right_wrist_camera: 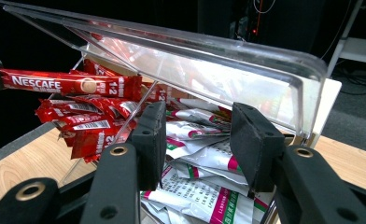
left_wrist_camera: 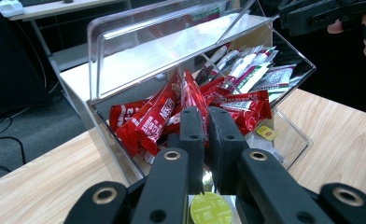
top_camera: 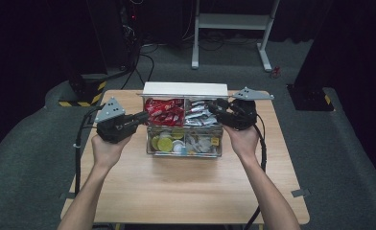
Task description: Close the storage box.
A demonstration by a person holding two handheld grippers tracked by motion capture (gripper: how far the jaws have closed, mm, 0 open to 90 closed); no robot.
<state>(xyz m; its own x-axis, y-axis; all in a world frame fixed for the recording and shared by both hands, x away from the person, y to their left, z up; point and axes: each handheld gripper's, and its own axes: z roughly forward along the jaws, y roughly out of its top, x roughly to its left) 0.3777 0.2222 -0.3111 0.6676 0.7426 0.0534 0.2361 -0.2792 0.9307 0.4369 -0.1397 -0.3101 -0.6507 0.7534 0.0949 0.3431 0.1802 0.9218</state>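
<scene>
A clear acrylic box [top_camera: 183,154] with four compartments stands on the wooden table, its lid [top_camera: 186,89] tipped open at the back. Red Nescafe sticks [top_camera: 164,111] fill the back left compartment and silver-white sachets [top_camera: 198,117] the back right. My left gripper [top_camera: 144,115] reaches in from the left, shut on one red stick [right_wrist_camera: 69,84], which it holds level above the pile. In the left gripper view that stick [left_wrist_camera: 190,95] runs between the nearly touching jaws of the left gripper [left_wrist_camera: 207,123]. My right gripper [top_camera: 214,106] hovers open over the silver-white sachets [right_wrist_camera: 200,196], nothing between its pads [right_wrist_camera: 255,140].
The front compartments hold round green capsules [top_camera: 164,143] and pale ones [top_camera: 203,143]. Bare table [top_camera: 186,187] stretches in front of the box. A white desk frame [top_camera: 231,21] stands on the floor behind, and a yellow-black striped base [top_camera: 80,93] sits at the far left.
</scene>
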